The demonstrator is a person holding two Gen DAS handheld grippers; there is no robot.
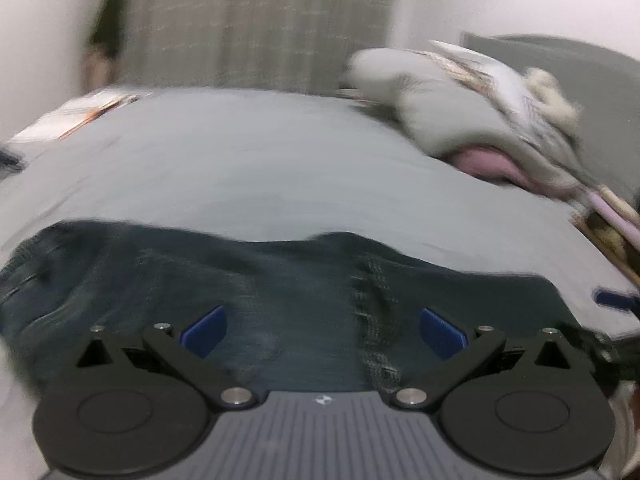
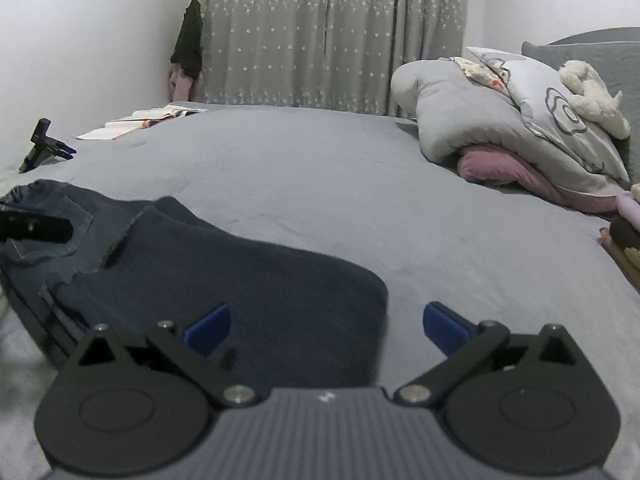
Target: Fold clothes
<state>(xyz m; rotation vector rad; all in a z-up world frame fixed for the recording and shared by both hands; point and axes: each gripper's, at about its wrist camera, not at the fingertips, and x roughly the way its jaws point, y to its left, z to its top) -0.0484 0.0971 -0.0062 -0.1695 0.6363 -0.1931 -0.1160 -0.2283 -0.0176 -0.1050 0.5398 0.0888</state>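
Dark blue jeans (image 2: 224, 280) lie folded on the grey bed sheet (image 2: 320, 168), with a back pocket showing at the left. My right gripper (image 2: 326, 326) stands open over the folded right end, holding nothing. In the left wrist view, which is blurred, the jeans (image 1: 260, 300) fill the foreground. My left gripper (image 1: 323, 328) is open just above them, with nothing between its blue fingers (image 1: 204, 330). A black part of the left gripper (image 2: 36, 228) shows over the waist end in the right wrist view.
A bundled grey quilt (image 2: 480, 120) on a pink pillow (image 2: 500, 168), with a plush toy (image 2: 592, 92), sits at the back right. An open book (image 2: 148, 118) and a black tool with blue tips (image 2: 40, 148) lie far left. Grey curtain (image 2: 320, 32) hangs behind.
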